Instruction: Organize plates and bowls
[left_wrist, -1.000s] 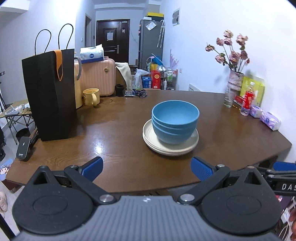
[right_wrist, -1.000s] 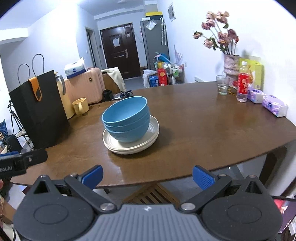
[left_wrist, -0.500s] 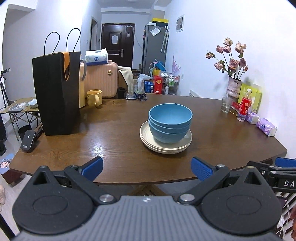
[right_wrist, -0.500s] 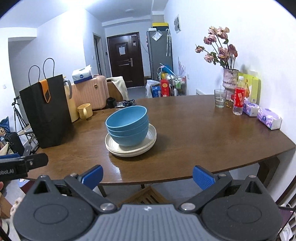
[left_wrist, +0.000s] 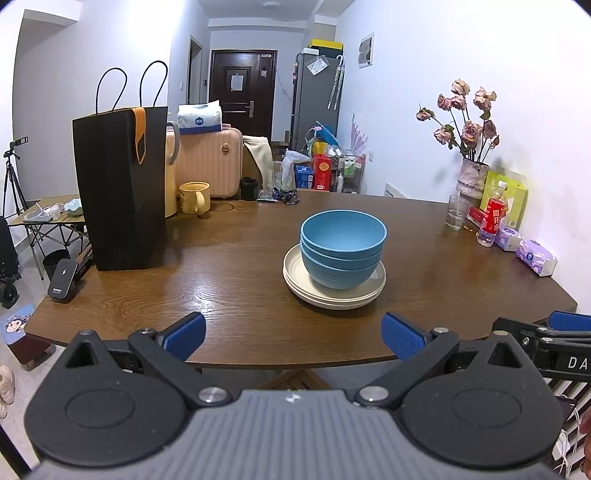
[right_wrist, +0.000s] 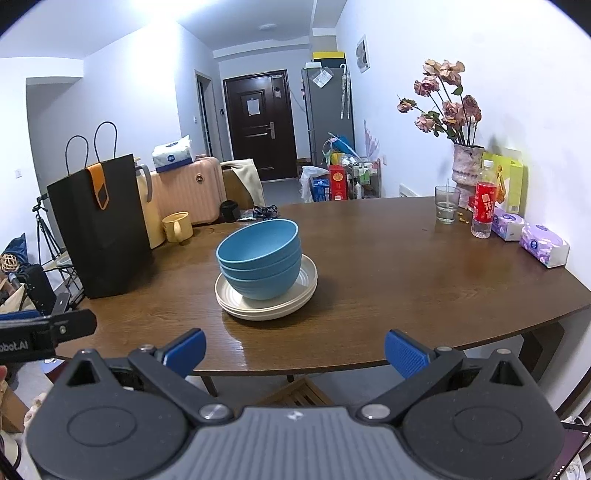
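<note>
Both grippers, left gripper (left_wrist: 293, 334) and right gripper (right_wrist: 294, 349), have backed off the counter (left_wrist: 229, 280), fingers apart, leaving 3 bowls (left_wrist: 343, 247) stacked on plates (left_wrist: 332, 295), apparently finished.

the left gripper (left_wrist: 293, 334) hovers at the near edge of the wooden counter (left_wrist: 229, 280), its jaws spread wide with nothing between them. ahead, nested blue bowls (left_wrist: 343, 247), apparently three, sit on a stack of cream plates (left_wrist: 334, 291) near the counter's middle. a black paper bag (left_wrist: 120, 186) stands upright to the left, a yellow mug (left_wrist: 195, 197) just behind it. a vase of dried roses (left_wrist: 473, 177), a glass (left_wrist: 456, 217) and a red-labelled bottle (left_wrist: 492, 218) line the right side.
</note>
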